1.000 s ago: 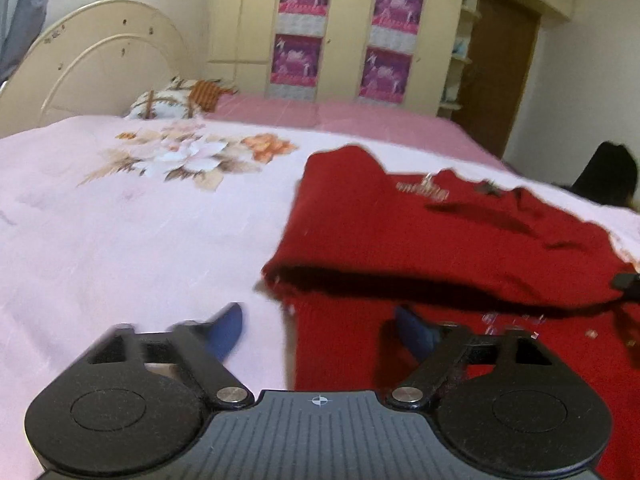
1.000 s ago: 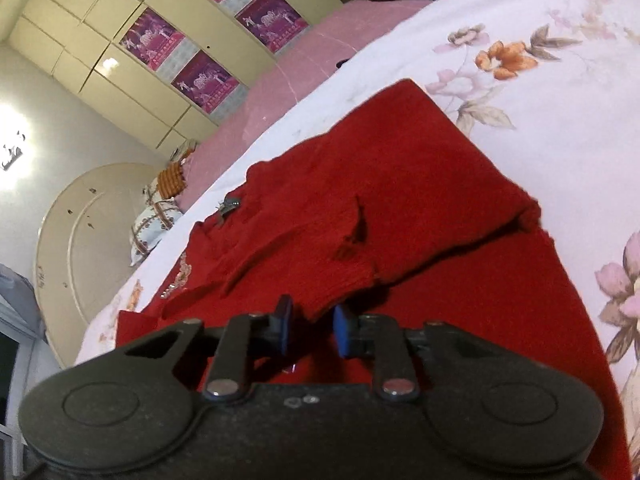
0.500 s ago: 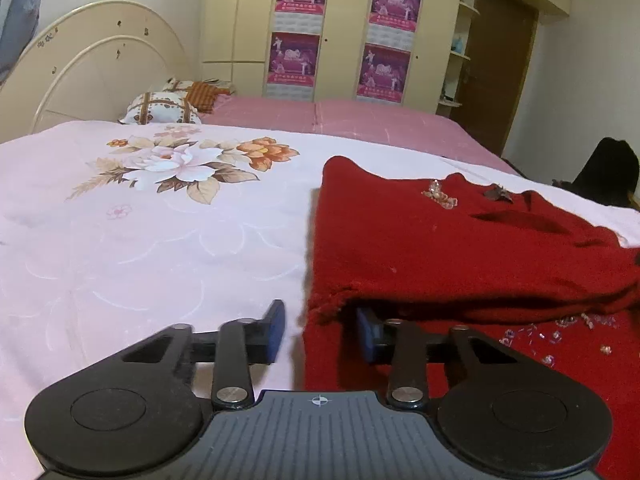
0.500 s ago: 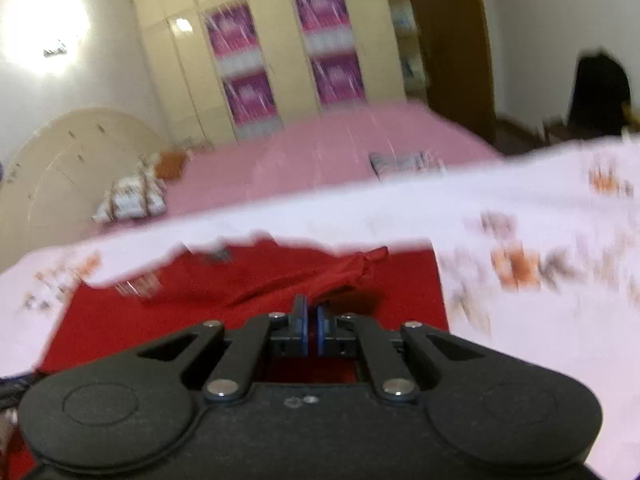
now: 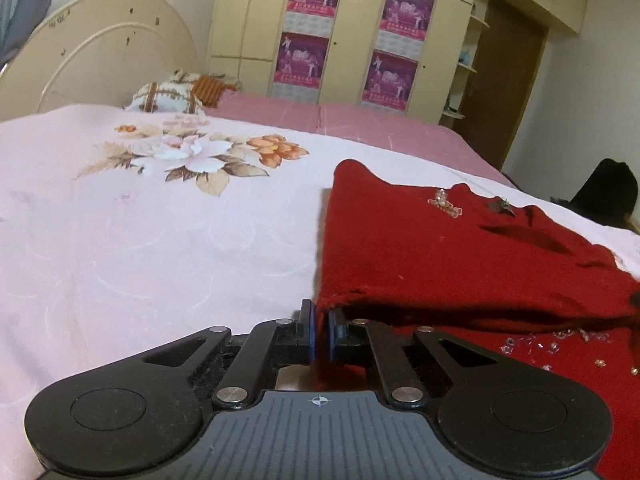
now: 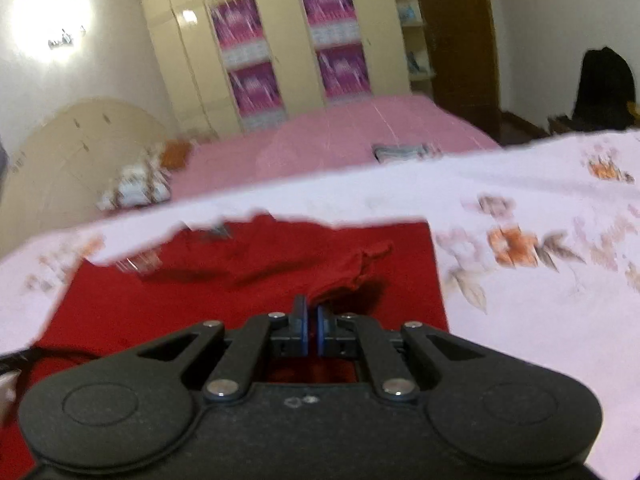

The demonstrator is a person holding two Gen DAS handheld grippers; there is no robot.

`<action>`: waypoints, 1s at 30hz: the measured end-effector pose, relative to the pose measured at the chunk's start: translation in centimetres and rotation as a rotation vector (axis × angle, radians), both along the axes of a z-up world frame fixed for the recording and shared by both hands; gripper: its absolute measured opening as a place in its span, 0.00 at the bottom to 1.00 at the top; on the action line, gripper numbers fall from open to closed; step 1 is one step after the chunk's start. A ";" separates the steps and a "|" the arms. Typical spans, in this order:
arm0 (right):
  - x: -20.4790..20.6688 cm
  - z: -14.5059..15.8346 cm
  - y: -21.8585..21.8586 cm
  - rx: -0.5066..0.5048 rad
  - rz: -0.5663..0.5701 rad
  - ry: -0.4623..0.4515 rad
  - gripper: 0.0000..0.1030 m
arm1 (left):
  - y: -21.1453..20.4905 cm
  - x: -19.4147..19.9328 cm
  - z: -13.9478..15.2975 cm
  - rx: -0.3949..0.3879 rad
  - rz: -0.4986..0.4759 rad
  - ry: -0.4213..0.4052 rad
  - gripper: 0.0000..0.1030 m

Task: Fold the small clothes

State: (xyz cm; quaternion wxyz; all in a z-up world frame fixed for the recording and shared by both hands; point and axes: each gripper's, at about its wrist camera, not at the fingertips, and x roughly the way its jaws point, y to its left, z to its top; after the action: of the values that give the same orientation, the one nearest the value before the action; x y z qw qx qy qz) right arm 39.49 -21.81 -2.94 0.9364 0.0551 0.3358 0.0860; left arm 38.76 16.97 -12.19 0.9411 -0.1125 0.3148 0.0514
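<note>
While both grippers are pinched on cloth:
Garment: red knitted sweater (image 5: 432, 256) lying on floral pink bedsheet (image 5: 152, 232), 3 o'clock of left view.
Left gripper (image 5: 319, 334): fingers clamped on folded edge corner.
Right gripper (image 6: 311, 330): fingers clamped on raised fabric.
Handling: soft, limp, probably stretchy; grip hems, avoid beads.

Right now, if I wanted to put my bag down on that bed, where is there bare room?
The widest bare patch is the pale sheet between the flower print and the red sweater. There is also flowered sheet on the sweater's other side. Avoid the sweater's near edge: the left gripper and right gripper both pinch it there.
</note>
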 end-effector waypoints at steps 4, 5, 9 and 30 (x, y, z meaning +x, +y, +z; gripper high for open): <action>0.5 -1.8 -0.6 -0.007 -0.028 0.059 0.08 | 0.7 -1.6 0.5 0.003 -0.020 0.002 0.09; 0.2 -1.4 -0.8 -0.007 -0.042 0.049 0.18 | 1.0 -2.4 0.8 0.006 -0.017 -0.006 0.15; -1.4 1.0 -2.7 0.006 -0.135 -0.063 0.23 | 1.0 -3.9 2.5 0.043 -0.029 -0.071 0.16; 2.1 0.0 4.2 -0.221 0.109 -0.076 0.24 | -7.0 6.9 3.9 0.107 -0.168 -0.064 0.38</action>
State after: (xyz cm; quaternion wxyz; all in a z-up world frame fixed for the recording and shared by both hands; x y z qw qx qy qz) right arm 41.58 -17.65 -2.96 0.9427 -0.0701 0.3102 0.1012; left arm 45.64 9.96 -8.30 0.9563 -0.0368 0.2897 -0.0148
